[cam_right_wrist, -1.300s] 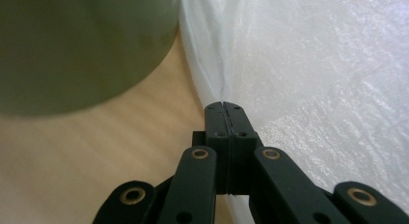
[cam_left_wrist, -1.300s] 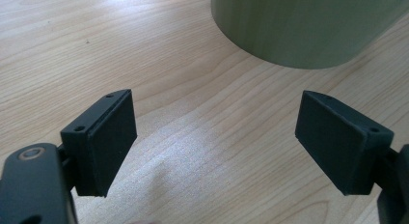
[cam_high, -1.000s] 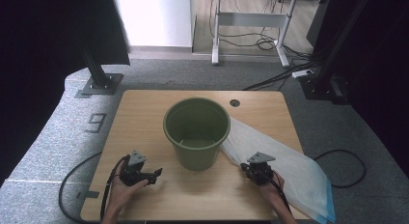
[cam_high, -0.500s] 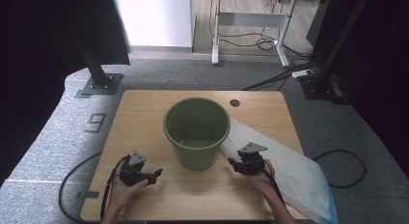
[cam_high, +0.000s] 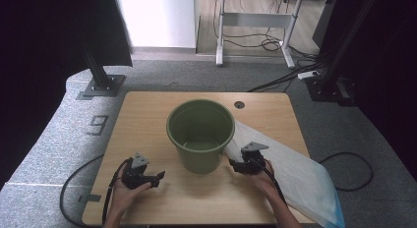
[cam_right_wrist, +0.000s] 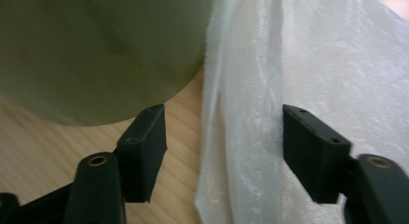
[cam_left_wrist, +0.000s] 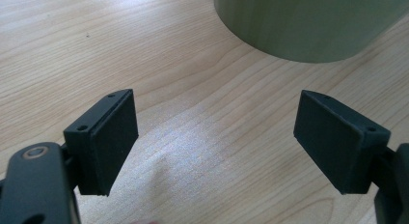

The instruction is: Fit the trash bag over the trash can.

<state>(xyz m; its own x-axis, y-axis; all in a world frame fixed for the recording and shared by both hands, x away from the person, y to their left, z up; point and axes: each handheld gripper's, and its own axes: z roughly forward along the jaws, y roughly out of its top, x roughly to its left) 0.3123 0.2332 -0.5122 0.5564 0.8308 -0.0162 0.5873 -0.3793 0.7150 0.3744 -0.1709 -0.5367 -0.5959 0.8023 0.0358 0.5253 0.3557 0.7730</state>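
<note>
Clear plastic bag [cam_high: 290,176], thin and crinkled, spread flat over the right part of the tabletop [cam_high: 147,115] and running from beside the green bucket [cam_high: 200,134] out past the near right corner, long axis slanting from the middle toward that corner. Upper end of the bag touching or tucked just beside the bucket's right wall; which of the two, hard to tell. Bucket upright at the middle of the tabletop, empty as far as the high view shows. Right gripper [cam_high: 241,165] resting just right of the bucket's base, pointing toward it, directly at the bag's near long edge; in the right gripper view [cam_right_wrist: 219,159], jaws have just been opening and stand well apart, with a folded edge of the bag [cam_right_wrist: 241,137] lying between them but not pinched, the left jaw over bare wood beside the bucket [cam_right_wrist: 96,50]. Left gripper [cam_high: 155,178] near the front left corner, jaws wide apart over bare wood [cam_left_wrist: 212,132], bucket wall [cam_left_wrist: 308,21] ahead, nothing between them. Right hand clearly the nearer to the bag; likely next step a close on that edge, straight ahead and slightly down.
</note>
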